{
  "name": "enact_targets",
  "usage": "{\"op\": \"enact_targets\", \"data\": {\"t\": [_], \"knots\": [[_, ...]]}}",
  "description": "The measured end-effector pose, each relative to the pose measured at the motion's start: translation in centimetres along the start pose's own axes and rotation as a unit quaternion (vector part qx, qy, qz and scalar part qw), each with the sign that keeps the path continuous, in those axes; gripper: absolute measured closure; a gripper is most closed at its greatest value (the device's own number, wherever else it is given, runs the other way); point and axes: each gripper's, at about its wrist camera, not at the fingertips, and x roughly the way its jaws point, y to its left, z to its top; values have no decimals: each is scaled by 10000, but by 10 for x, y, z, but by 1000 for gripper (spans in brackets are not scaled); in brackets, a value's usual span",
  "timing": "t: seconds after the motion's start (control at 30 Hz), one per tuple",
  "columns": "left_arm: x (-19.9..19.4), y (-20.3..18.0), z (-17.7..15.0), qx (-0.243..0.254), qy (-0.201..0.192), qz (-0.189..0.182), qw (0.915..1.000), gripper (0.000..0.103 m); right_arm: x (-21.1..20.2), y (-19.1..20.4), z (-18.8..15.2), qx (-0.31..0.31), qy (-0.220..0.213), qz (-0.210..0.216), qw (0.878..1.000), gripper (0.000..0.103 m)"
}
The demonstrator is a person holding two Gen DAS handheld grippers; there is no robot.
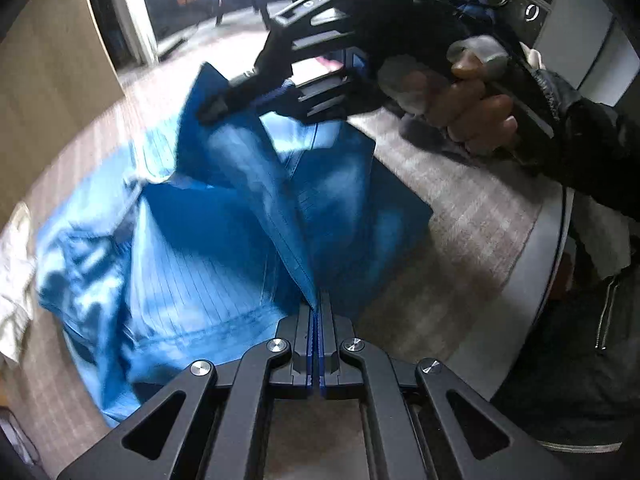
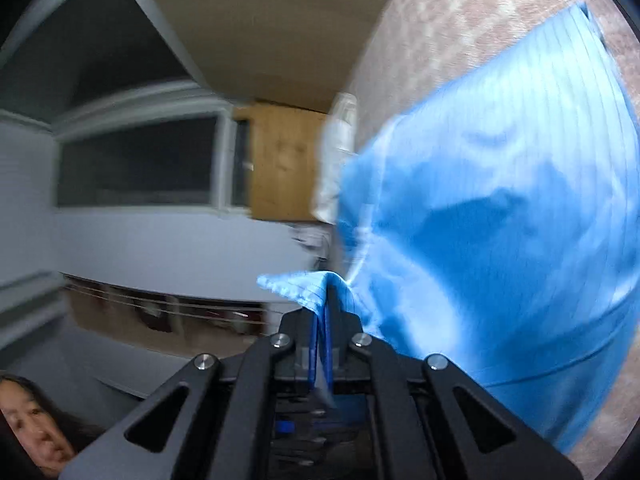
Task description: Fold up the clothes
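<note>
Left gripper pinching a raised fold of the blue garment, right gripper clamping another edge farther off, cloth draping between them onto the pinkish table cover, white cloth lying beside.

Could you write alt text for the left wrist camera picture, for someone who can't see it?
The left claw pinches an edge of a blue garment lifted off a pale table. Beyond it, a hand holds the right claw, shut on another part of the cloth.
</note>
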Motion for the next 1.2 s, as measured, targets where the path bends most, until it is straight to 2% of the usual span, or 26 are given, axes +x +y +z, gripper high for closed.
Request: {"op": "enact_targets", "data": {"t": [0.07,0.1,0.13,0.2,0.23,0.27,0.3,0.37,0.43,0.5,0.53,0.57,0.6,0.63,0.7,0.77,0.83,0.9,0.93,1.0,1.07,1.1,1.2], "knots": [[-1,3,-1,-27,68,22,10000,100,0,12,4,-366,216,-1020,9939,96],[-5,5,-2,-49,77,-18,10000,99,-3,23,6,-605,272,-1435,9874,95],[-10,6,0,-76,55,-39,9999,97,-7,36,6,-878,261,-1679,9815,93],[-21,9,4,-131,6,-79,9999,84,-14,63,7,-1420,234,-2160,9657,77],[-24,8,6,-109,-56,-66,9999,81,-15,77,8,-1703,199,-2399,9555,63],[-26,7,8,-82,-122,-49,9999,79,-13,90,10,-2000,189,-2619,9440,59],[-29,7,10,-55,-188,-33,9998,79,-11,103,12,-2279,191,-2813,9320,59],[-23,1,12,16,-141,-64,9999,78,5,114,19,-2613,419,-2946,9183,59],[-17,-4,14,87,-86,-98,9999,78,24,108,30,-2801,753,-3256,8999,59],[-10,-9,16,159,-31,-131,9998,80,39,92,27,-2816,1050,-3779,8757,59],[-7,-12,17,195,-4,-148,9997,79,47,84,26,-2819,1197,-4034,8623,64],[-4,-14,18,230,24,-165,9996,77,52,77,25,-2826,1310,-4263,8493,67],[-13,-18,13,265,-40,-125,9996,76,47,78,22,-2873,1245,-4367,8434,67],[-22,-22,8,300,-112,-79,9995,76,41,79,20,-2903,1170,-4431,8401,67],[-42,-10,-5,3,-167,-56,9998,76,18,94,17,-2705,792,-4039,8703,67],[-64,12,-25,-336,-219,208,9990,76,-3,111,9,-2570,409,-3747,8899,66],[-84,39,-49,-707,-216,561,9957,75,-13,124,-10,-2562,225,-3610,8964,65],[-89,59,-64,-860,-87,778,9932,75,-10,131,-30,-2550,188,-3527,9001,65],[-90,71,-70,-908,18,949,9913,75,-5,132,-39,-2547,199,-3497,9014,65],[-88,86,-72,-849,50,1015,9912,75,17,133,-56,-2560,268,-3530,8995,65],[-84,94,-73,-729,90,996,9923,75,37,137,-69,-2679,356,-3762,8862,65],[-80,95,-73,-637,120,945,9934,75,46,137,-77,-2801,357,-3946,8744,65],[-68,99,-72,-361,211,790,9960,71,57,139,-99,-2832,467,-4036,8688,65]]}}
